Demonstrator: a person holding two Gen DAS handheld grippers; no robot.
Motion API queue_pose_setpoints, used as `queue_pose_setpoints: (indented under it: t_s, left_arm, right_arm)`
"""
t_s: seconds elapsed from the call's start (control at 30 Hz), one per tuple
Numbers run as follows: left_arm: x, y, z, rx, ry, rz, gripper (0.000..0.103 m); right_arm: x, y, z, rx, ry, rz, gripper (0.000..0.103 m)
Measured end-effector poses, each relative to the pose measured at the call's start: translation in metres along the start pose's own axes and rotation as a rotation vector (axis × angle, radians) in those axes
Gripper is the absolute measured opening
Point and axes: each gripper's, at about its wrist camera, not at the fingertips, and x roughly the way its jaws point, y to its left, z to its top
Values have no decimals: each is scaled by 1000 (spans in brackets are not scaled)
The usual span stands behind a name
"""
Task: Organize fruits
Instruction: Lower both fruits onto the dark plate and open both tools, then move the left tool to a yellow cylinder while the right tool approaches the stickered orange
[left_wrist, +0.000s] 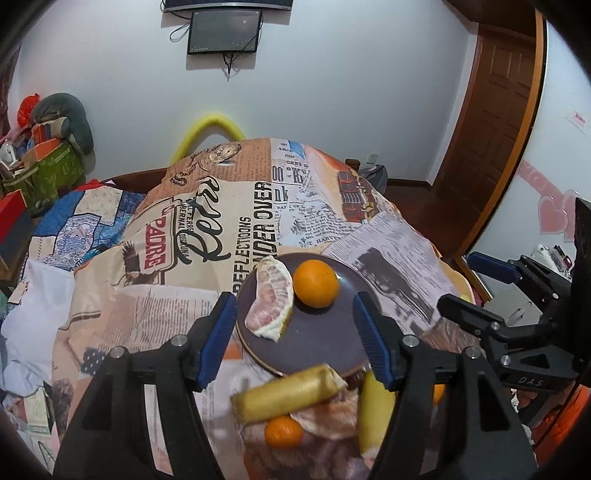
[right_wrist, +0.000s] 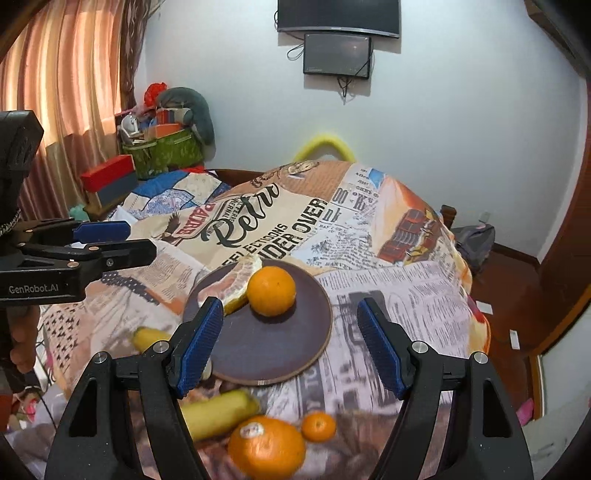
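Observation:
A dark purple plate (left_wrist: 314, 343) (right_wrist: 273, 350) lies on the newspaper-print cloth. On it sit an orange (left_wrist: 316, 283) (right_wrist: 271, 291) and a peeled pomelo wedge (left_wrist: 271, 299) (right_wrist: 229, 288). My left gripper (left_wrist: 295, 339) is open and empty, hovering over the plate's near edge. My right gripper (right_wrist: 290, 350) is open and empty over the plate's near part. In front of the plate lie a banana piece (left_wrist: 288, 397) (right_wrist: 218, 410), a small tangerine (left_wrist: 283, 432) (right_wrist: 318, 426), a second banana (left_wrist: 375, 413), a peeled pomelo piece (left_wrist: 328, 415) and a large stickered orange (right_wrist: 266, 446).
The cloth-covered table (left_wrist: 207, 221) (right_wrist: 406, 288) drops off to the floor on the right. A cluttered green basket (right_wrist: 162, 151) and a red box (right_wrist: 107, 177) stand at the back left. Another banana (right_wrist: 147, 338) lies left of the plate.

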Motion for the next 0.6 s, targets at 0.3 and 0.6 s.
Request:
queue_pose_setpoints:
  t_s: [0.3,0.6]
  left_arm:
    - [-19,-14,-28,-11,23,-28,67]
    - [-5,-35,-57,11,104,-56,67]
  right_arm:
    - [-25,-3,-32,67,8,-7,76]
    - [-19,-5,-78,126,90,-18,77]
